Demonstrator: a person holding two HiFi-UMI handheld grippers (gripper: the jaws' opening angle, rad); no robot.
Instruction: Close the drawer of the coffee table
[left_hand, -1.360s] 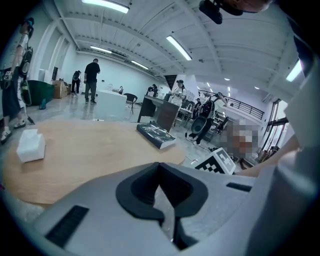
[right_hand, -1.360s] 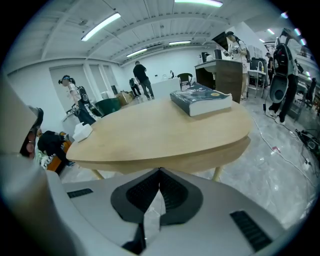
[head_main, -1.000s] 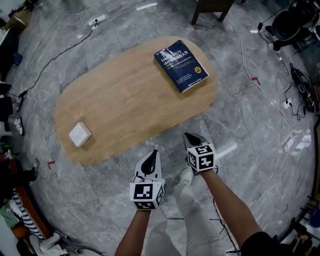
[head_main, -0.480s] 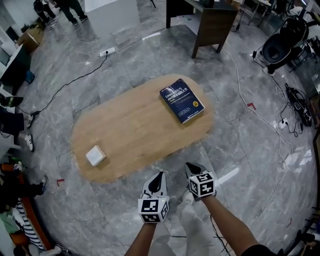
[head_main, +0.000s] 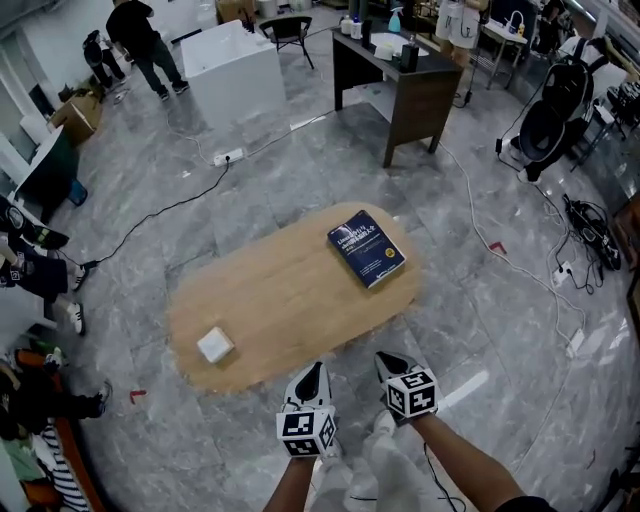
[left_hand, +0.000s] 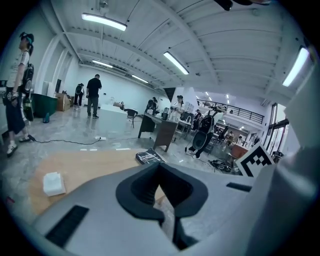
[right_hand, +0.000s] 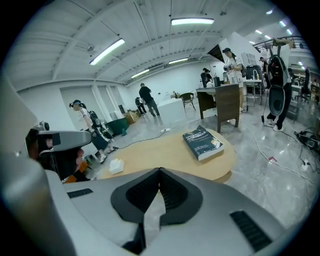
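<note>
The left gripper (head_main: 311, 370) and right gripper (head_main: 386, 362) are both pinched shut on nothing. The coffee table (head_main: 280, 300) lies just ahead, its long axis slanting near-left to far-right. No drawer shows. The left gripper looks nearer its edge.

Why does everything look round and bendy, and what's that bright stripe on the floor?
Head view: a wide lens curves the floor around the table; the stripe looks like lamp glare on shiny tiles. Left gripper view and right gripper view: dark round edges, and the ceiling lamps bend.
</note>
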